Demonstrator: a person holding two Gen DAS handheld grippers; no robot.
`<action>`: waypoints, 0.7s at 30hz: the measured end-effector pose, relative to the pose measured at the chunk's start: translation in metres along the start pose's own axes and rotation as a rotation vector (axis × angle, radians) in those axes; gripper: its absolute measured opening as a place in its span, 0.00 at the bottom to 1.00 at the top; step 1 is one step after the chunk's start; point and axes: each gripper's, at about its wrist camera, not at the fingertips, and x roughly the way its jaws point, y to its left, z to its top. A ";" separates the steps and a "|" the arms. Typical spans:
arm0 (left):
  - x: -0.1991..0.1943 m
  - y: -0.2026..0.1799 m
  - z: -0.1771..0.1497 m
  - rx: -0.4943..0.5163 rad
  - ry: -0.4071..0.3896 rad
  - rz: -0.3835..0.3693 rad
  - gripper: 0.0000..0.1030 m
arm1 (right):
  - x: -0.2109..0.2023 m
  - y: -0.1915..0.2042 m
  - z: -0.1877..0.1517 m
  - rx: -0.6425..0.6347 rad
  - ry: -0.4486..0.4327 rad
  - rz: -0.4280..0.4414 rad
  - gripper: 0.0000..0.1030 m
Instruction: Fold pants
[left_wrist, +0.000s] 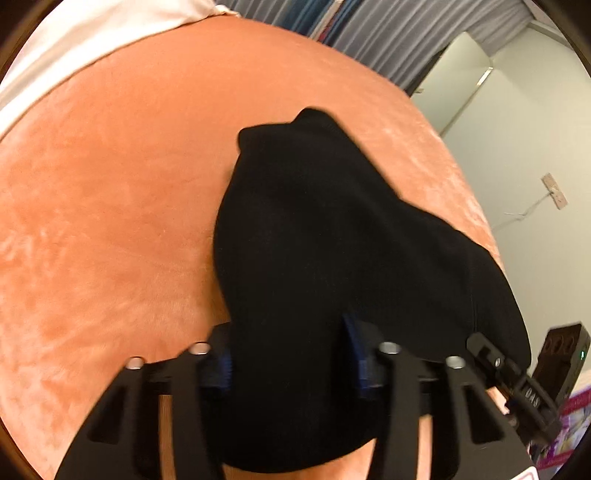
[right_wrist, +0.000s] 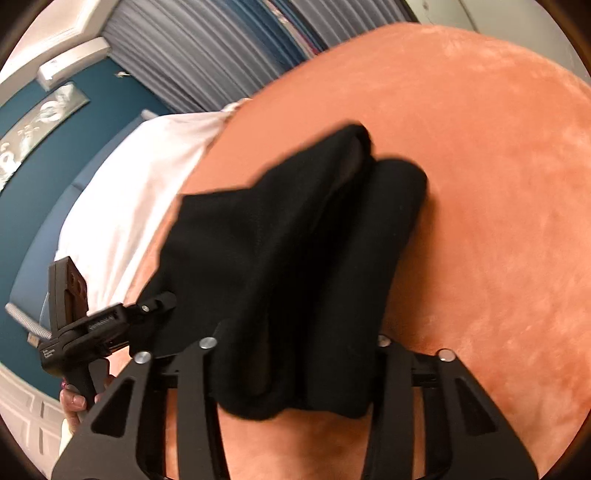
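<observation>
Black pants (left_wrist: 314, 229) hang over an orange velvet bed cover (left_wrist: 103, 206). In the left wrist view my left gripper (left_wrist: 291, 354) has cloth bunched between its blue-padded fingers (left_wrist: 356, 354), which stand wide apart. In the right wrist view the pants (right_wrist: 295, 258) drape in two folds over my right gripper (right_wrist: 295, 369), hiding its fingertips. The other gripper (right_wrist: 96, 325) shows at the left there, and the right one (left_wrist: 517, 373) at the lower right of the left wrist view.
A white sheet (right_wrist: 140, 192) lies at the head of the bed. Grey curtains (right_wrist: 207, 48) and a teal wall (right_wrist: 33, 206) stand behind. The bed edge (left_wrist: 480, 206) drops to a pale floor on the right.
</observation>
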 end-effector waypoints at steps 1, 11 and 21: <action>-0.012 -0.004 -0.005 -0.001 0.001 -0.020 0.31 | -0.012 0.005 0.000 -0.010 -0.002 0.015 0.35; -0.046 -0.037 -0.113 0.129 0.001 0.153 0.61 | -0.069 -0.043 -0.084 0.020 0.143 -0.050 0.68; -0.010 0.011 -0.076 -0.063 0.084 0.017 0.95 | -0.044 -0.050 -0.052 0.058 0.125 0.043 0.83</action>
